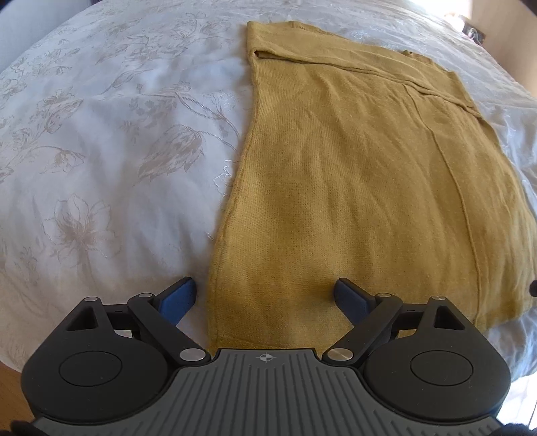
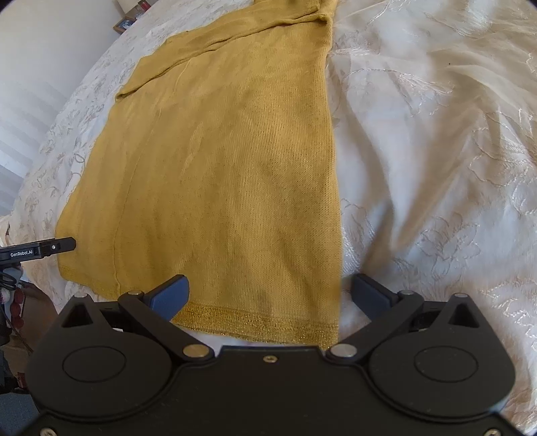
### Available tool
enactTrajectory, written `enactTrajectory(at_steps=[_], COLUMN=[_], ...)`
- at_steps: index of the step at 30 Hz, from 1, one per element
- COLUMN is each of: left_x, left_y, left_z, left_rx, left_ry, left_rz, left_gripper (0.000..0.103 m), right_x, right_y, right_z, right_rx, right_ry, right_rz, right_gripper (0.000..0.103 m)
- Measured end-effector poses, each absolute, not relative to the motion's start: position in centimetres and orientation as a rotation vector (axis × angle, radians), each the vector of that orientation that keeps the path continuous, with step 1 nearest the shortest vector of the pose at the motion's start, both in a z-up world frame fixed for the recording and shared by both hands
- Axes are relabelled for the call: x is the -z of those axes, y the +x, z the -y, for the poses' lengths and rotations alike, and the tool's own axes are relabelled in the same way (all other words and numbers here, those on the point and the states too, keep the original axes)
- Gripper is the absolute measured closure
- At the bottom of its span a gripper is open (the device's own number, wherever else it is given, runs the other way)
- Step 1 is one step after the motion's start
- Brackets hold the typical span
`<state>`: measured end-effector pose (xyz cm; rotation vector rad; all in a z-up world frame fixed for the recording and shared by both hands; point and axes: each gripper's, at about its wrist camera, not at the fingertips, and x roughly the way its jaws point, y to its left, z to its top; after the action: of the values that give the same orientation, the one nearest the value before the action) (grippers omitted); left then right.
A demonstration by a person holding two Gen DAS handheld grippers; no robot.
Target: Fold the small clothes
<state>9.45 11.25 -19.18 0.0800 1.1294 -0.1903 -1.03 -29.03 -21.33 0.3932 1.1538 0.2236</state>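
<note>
The left tongs (image 1: 265, 295) stand wide open, with nothing pinched. Their blue pads (image 1: 178, 300) sit on both sides of the near left corner of the top (image 1: 352, 187). One pad is over the white cover, the other over the yellow cloth. The right tongs (image 2: 270, 295) are wide open too and hold nothing. They sit over the near right corner of the top (image 2: 228, 174), just past its shiny gold hem (image 2: 258, 323).

The top is a mustard yellow knit. It lies flat on the bed and runs from the tongs toward 12 o'clock. Its sides are folded in, so it makes one long strip, and a folded sleeve lies across the far end.

Under it is a white bedcover (image 1: 100, 151) with pale stitched flowers. It is soft and a bit wrinkled, most of all at 3 o'clock in the right view (image 2: 436, 167).

In the right view, the tip of the left tongs (image 2: 43, 250) pokes in at 9 o'clock, by the top's left corner. A white wall (image 2: 40, 67) is at 10 o'clock. Small blurry things stand at 11 o'clock (image 2: 129, 20); I cannot tell what they are. In the left view, bright light comes in at 1 o'clock (image 1: 446, 13), and a bit of wood floor (image 1: 10, 385) shows at 8 o'clock.
</note>
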Motion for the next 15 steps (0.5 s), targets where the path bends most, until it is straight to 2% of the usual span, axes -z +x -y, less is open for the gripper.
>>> enactTrajectory(at_steps=[11, 12, 15], left_x=[20.4, 20.5, 20.7], left_y=[10.3, 10.4, 10.3], left_z=[-11.7, -11.7, -11.7], left_rx=[0.263, 0.258, 0.261], left_ry=[-0.002, -0.011, -0.015], left_rz=[-1.176, -1.182, -1.200], left_gripper=[0.015, 0.017, 0.030], right_x=[21.4, 21.4, 21.3], right_y=[-0.5, -0.5, -0.4], right_z=[27.9, 27.9, 27.9], right_rx=[-0.190, -0.191, -0.194], right_ry=[0.353, 0.349, 0.345], right_rz=[-1.177, -1.177, -1.185], right_gripper=[0.000, 0.000, 0.000])
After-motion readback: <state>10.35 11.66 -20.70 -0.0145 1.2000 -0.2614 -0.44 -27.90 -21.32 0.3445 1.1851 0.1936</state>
